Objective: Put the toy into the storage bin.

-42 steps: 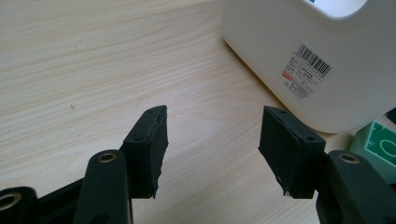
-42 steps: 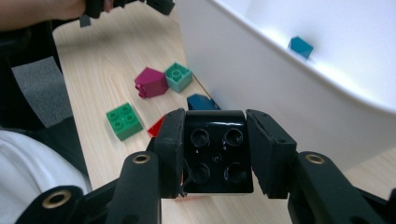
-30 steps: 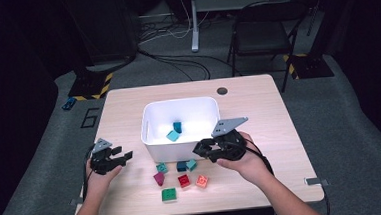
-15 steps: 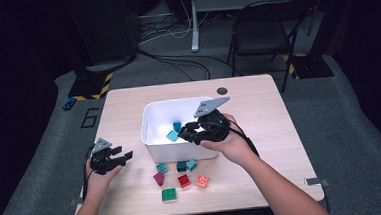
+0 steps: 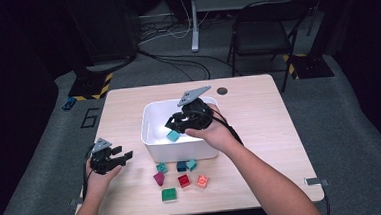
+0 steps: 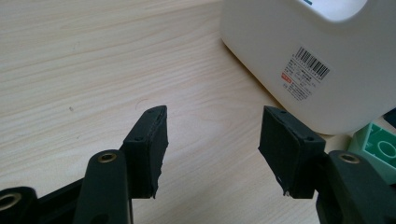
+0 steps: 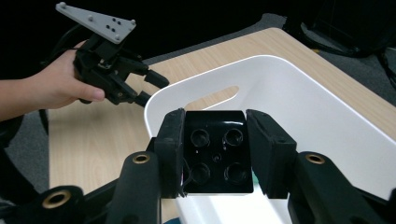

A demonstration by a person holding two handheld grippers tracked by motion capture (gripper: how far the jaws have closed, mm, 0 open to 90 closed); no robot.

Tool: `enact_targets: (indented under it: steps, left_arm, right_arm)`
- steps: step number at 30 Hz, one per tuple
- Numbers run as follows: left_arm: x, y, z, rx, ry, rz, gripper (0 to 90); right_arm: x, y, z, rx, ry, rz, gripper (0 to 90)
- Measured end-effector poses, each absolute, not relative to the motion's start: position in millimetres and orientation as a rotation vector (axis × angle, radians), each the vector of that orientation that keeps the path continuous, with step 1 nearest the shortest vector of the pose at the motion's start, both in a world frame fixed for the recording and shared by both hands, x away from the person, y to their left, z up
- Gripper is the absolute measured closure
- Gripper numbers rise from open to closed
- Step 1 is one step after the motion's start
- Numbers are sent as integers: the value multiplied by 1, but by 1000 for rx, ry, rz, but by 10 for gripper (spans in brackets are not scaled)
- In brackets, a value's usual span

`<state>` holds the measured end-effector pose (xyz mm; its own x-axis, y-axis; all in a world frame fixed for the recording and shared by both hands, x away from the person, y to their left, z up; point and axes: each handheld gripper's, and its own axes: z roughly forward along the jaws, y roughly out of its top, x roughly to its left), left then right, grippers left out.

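Observation:
My right gripper [image 5: 173,124] hangs over the white bin [image 5: 148,138] and is shut on a black studded brick [image 7: 215,158], whose round hollows face the camera. In the right gripper view the bin's rim [image 7: 280,70] lies just beyond the brick. A teal brick [image 5: 173,135] lies inside the bin. My left gripper [image 5: 125,157] rests low over the table to the left of the bin, its jaws open with bare wood between them [image 6: 212,135]. It also shows farther off in the right gripper view as the left gripper [image 7: 149,88].
Several loose bricks lie in front of the bin: teal [image 5: 161,167], dark blue [image 5: 181,165], magenta [image 5: 159,178], red [image 5: 184,180], orange [image 5: 201,181], green [image 5: 169,194]. The bin's labelled wall [image 6: 289,60] and a pale green brick [image 6: 378,144] stand close to the left jaws.
My right gripper has moved from in front of the bin's right corner up and to the left, over the bin, with the black brick in it. The left hand has stayed put.

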<state>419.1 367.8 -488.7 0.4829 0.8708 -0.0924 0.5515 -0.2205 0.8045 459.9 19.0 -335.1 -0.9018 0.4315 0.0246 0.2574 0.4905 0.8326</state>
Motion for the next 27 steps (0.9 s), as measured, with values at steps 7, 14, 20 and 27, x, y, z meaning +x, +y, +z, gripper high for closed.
enact_targets:
  steps: [7,14,20,27]
  left_arm:
    - [419,368,-489,1903,1180,491,416]
    - [420,368,-489,1900,1176,490,416]
    - [420,368,-489,1895,1175,488,416]
    - [421,368,-489,1906,1172,482,416]
  right_arm:
    - [478,32,-338,597,2536,1368,584]
    - [497,43,-350,588,2546,1358,584]
    - [512,50,-362,619,2567,1352,584]
    - [525,61,-379,608,2600,1323,584]
